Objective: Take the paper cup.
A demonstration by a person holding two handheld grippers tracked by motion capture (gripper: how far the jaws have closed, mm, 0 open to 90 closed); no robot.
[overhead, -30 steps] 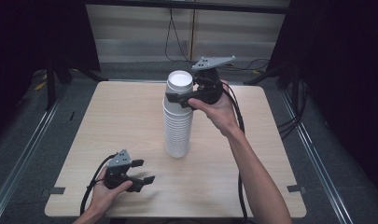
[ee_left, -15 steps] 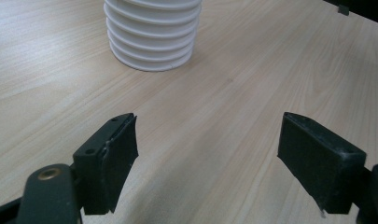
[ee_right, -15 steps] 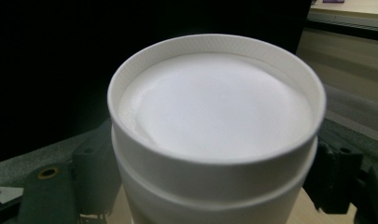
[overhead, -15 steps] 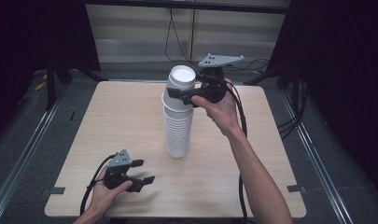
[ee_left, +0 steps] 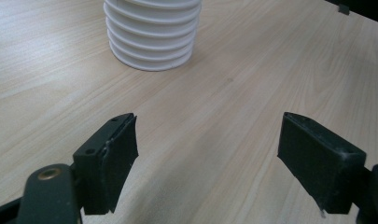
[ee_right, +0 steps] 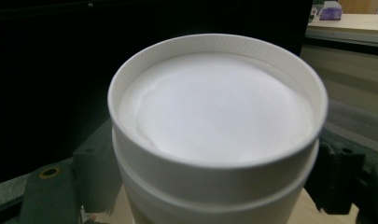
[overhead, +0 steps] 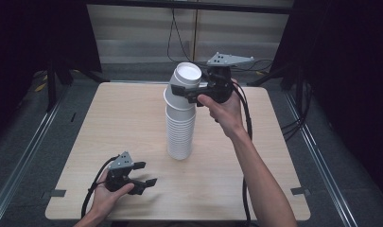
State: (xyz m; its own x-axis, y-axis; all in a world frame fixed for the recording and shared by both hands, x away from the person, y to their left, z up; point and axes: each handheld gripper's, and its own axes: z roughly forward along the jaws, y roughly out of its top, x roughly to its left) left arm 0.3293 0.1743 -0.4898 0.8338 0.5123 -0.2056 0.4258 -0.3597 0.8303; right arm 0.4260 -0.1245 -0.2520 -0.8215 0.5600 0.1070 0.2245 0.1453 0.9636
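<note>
Right now, your right gripper [overhead: 188,93] sits at the head of the stack, its two black jaws clamped on the top cups [overhead: 185,80], one jaw on each side of the white wall. From the right gripper view, the jaws of that gripper [ee_right: 214,196] flank the cups just below the uppermost rim, and you look straight at the recessed white base of the top cups [ee_right: 214,107], which are upside down. Those cups lean off the line of the column beneath them, tipped towards your right hand [overhead: 224,111], while their lower edge is still nested on the stack. The grey three-cornered plate [overhead: 229,59] rides on top of the gripper, and its cable [overhead: 248,127] trails down along your forearm.

Your left gripper [overhead: 146,173] lies low at the near left part of the table [overhead: 108,118], held in your left hand [overhead: 106,196]. Its jaws stand wide apart with nothing between them; in the left gripper view the left gripper [ee_left: 205,154] shows bare wood grain in the gap. It points towards the foot of the stack, well apart from it.

The stack of white paper cups [overhead: 179,137] stands upright near the middle of the table, its ribbed rims piled one over another, and its bottom rim rests flat on the wood [ee_left: 151,32]. The pale wooden tabletop [ee_left: 224,93] spreads around it.
</note>
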